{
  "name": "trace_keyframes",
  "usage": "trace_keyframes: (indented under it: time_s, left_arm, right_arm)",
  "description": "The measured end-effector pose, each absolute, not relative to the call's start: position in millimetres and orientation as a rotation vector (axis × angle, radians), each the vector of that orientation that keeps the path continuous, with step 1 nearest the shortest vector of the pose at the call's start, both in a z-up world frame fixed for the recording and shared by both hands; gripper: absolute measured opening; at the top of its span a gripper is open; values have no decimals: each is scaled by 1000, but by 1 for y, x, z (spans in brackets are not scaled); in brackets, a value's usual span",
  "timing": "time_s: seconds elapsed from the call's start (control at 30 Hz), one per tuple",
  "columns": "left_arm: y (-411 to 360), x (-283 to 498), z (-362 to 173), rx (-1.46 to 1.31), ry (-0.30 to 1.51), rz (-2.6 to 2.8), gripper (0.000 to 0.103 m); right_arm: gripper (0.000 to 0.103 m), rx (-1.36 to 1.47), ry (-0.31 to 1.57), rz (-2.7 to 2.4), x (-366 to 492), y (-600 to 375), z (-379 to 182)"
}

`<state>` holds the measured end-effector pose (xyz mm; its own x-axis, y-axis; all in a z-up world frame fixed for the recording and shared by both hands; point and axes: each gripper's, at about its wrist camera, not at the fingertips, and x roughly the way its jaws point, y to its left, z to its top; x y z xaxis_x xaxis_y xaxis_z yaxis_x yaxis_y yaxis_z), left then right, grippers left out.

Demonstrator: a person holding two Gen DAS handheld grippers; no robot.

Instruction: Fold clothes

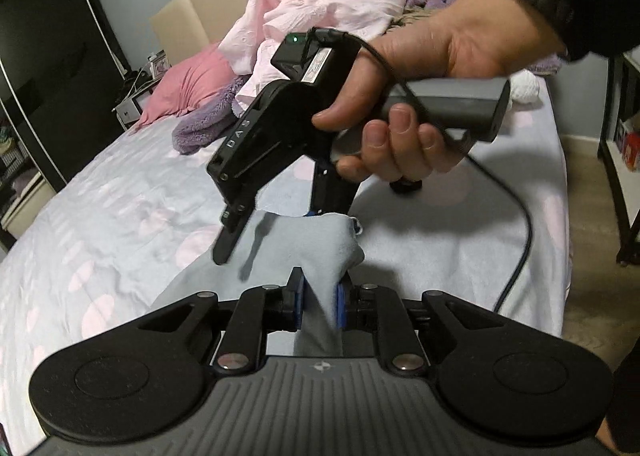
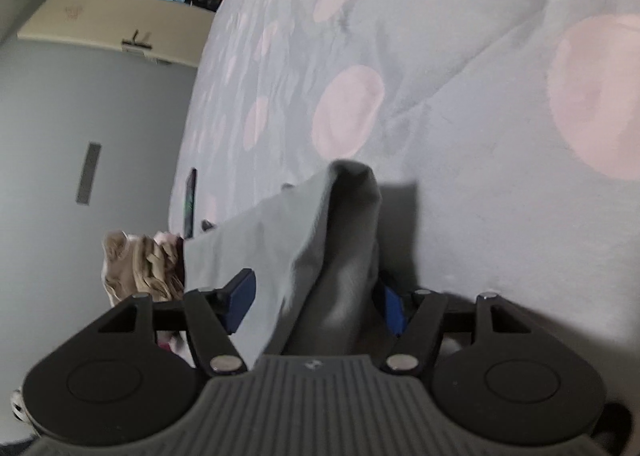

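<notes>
Left wrist: pale grey garment (image 1: pixel 320 252), bunched, seemingly pinched.

Both grippers on one pale grey-blue cloth over the bed

The left gripper (image 1: pixel 320 304) pinches a fold of the grey-blue cloth (image 1: pixel 316 244) between its blue pads (image 1: pixel 341 306); just beyond, the right gripper (image 1: pixel 276 232), held by a hand (image 1: pixel 416 96) in a dark sleeve, points down with its fingers spread, one finger at the cloth's far edge; pink clothes (image 1: pixel 320 12) lie heaped by the headboard on the spotted bedspread (image 1: pixel 120 208).
</notes>
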<state>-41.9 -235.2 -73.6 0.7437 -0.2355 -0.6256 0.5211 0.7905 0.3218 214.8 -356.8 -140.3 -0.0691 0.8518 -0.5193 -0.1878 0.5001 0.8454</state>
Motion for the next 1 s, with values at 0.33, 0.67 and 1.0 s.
trace_keyframes:
  time_s: [0.33, 0.67, 1.0]
  left_arm:
    - [-218, -51, -58, 413, 564, -409, 13]
    - [-151, -88, -5, 161, 439, -246, 13]
    - [-23, -137, -5, -156, 375, -69, 14]
  right_arm:
    - [12, 454, 1301, 915, 203, -334, -93]
    - [12, 251, 1238, 921, 179, -252, 12]
    - [12, -23, 1245, 878, 134, -93, 53]
